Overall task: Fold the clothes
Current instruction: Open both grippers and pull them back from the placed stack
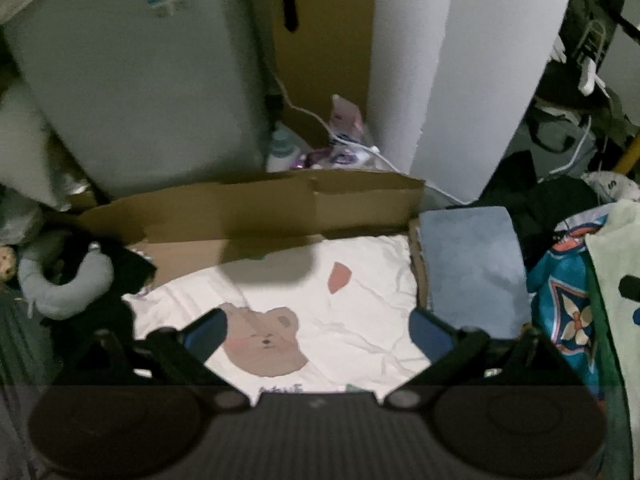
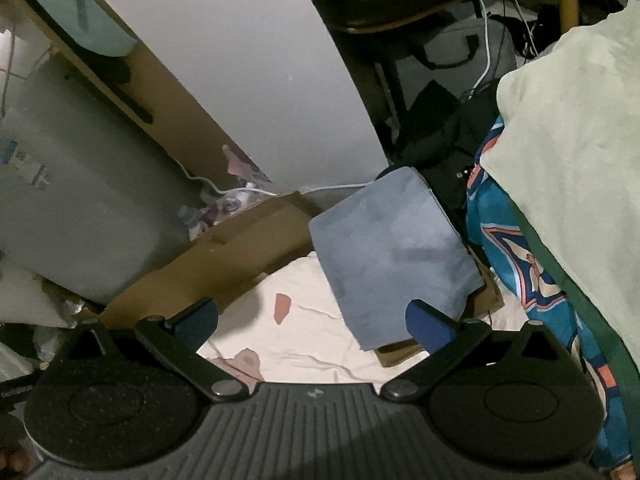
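Note:
A white garment with a brown bear print (image 1: 280, 332) lies spread flat below my left gripper (image 1: 318, 334), which hangs open above it with nothing between its blue-padded fingers. The same white cloth (image 2: 308, 340) shows in the right wrist view. A folded grey-blue cloth (image 1: 472, 264) rests at its right edge on cardboard; in the right wrist view this grey-blue cloth (image 2: 388, 248) lies just ahead of my right gripper (image 2: 316, 324), which is also open and empty, its right finger near the cloth's lower corner.
A flattened cardboard box (image 1: 256, 208) borders the far side. A pale appliance (image 1: 136, 80) and a white panel (image 1: 452, 72) stand behind. A teal patterned fabric (image 2: 516, 236) under a pale green blanket (image 2: 576, 140) lies right. Dark clothes (image 1: 532, 200) and a grey neck pillow (image 1: 68, 284) crowd the sides.

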The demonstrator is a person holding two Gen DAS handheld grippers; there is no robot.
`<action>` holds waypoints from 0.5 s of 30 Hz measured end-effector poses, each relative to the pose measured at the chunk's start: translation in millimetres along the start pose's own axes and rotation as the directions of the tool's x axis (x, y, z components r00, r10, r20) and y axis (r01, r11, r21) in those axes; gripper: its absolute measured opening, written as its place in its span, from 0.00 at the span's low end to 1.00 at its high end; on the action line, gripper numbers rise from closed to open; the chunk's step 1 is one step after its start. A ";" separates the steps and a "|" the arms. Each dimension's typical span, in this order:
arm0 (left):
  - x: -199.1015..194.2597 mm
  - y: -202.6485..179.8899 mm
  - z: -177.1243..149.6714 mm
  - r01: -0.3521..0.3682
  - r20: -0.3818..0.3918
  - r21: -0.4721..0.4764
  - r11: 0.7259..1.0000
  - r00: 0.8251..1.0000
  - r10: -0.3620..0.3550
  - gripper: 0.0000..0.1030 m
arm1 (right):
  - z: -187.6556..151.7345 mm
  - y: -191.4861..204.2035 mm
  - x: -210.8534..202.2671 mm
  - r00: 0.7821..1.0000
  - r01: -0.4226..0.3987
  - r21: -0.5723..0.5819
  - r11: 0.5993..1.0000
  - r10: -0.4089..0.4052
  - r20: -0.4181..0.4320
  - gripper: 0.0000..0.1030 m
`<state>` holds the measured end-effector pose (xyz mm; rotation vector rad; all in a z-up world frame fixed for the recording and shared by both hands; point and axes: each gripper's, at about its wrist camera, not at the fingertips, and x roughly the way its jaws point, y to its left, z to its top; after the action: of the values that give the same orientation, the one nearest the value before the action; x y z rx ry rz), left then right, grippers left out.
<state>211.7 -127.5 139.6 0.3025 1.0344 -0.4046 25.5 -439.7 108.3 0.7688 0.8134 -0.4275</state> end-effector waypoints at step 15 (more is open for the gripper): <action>-87.1 78.2 -64.5 -0.037 0.063 -0.062 0.997 0.997 0.041 0.99 | -39.8 32.4 -62.3 0.997 -0.072 -0.137 0.988 0.071 -0.011 1.00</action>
<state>159.3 -14.8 189.0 0.2536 0.9741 -0.3449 -13.1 -385.0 153.5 0.6689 0.8098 -0.3019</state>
